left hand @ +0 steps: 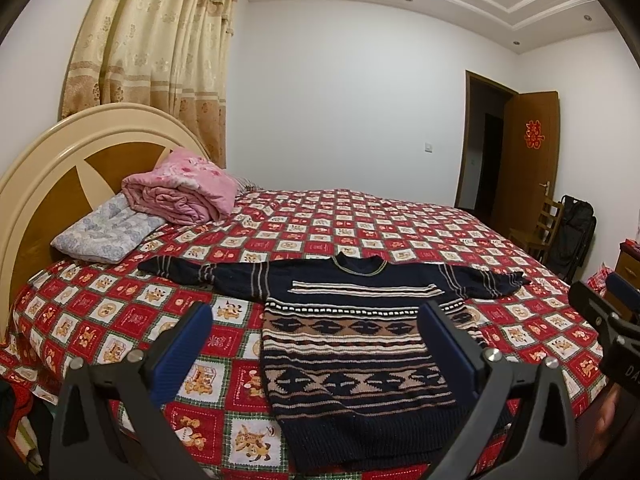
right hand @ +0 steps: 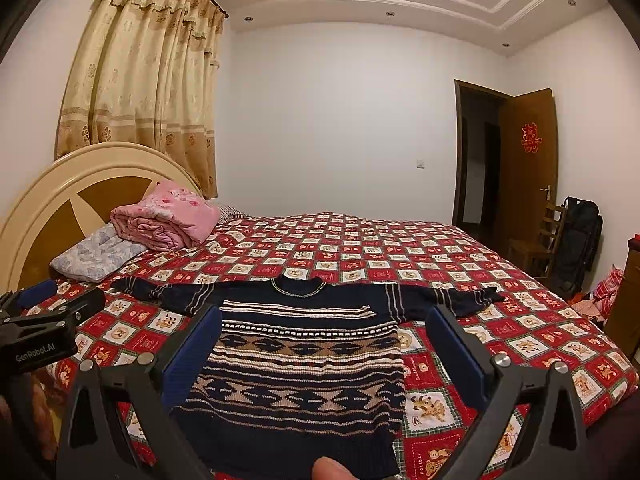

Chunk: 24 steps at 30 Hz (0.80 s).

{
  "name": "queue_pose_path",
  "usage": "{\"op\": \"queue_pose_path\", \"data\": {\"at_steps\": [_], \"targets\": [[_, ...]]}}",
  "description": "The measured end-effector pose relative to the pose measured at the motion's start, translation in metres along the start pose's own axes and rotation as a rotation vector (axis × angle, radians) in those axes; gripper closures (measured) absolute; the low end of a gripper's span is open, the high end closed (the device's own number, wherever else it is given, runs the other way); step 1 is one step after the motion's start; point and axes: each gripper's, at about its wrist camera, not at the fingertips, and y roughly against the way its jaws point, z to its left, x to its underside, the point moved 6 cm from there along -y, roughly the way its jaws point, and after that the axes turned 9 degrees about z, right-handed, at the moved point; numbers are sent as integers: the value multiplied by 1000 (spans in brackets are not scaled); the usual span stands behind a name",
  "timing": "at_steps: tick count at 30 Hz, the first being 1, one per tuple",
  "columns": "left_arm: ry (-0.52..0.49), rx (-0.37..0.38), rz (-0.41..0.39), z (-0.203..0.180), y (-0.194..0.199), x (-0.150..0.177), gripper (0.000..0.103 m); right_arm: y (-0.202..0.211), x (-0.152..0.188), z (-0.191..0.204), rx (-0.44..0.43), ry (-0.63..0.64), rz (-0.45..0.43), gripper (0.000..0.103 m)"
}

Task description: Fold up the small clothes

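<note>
A small dark navy knitted sweater [left hand: 352, 344] with tan and white patterned bands lies flat on the bed, sleeves spread to both sides, collar toward the far side. It fills the middle of the right wrist view too, as the sweater [right hand: 304, 364]. My left gripper [left hand: 316, 312] hovers open above the sweater's hem end, nothing between its blue pads. My right gripper [right hand: 326, 316] is likewise open over the sweater, holding nothing. Each gripper shows at the edge of the other's view.
The bed carries a red checked bedspread [left hand: 360, 224]. A folded pink quilt [left hand: 180, 192] and a grey pillow [left hand: 104, 232] lie by the headboard [left hand: 60, 160]. A chair [left hand: 540, 228], black bag [left hand: 572, 232] and open door [left hand: 528, 148] stand at the right.
</note>
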Motion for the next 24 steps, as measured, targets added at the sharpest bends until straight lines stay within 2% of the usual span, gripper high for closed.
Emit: {"op": "queue_pose_path", "data": {"at_steps": [24], "targets": [[1,1,6,2,0,1,0,0,4,5,-6,8,3,1]]}}
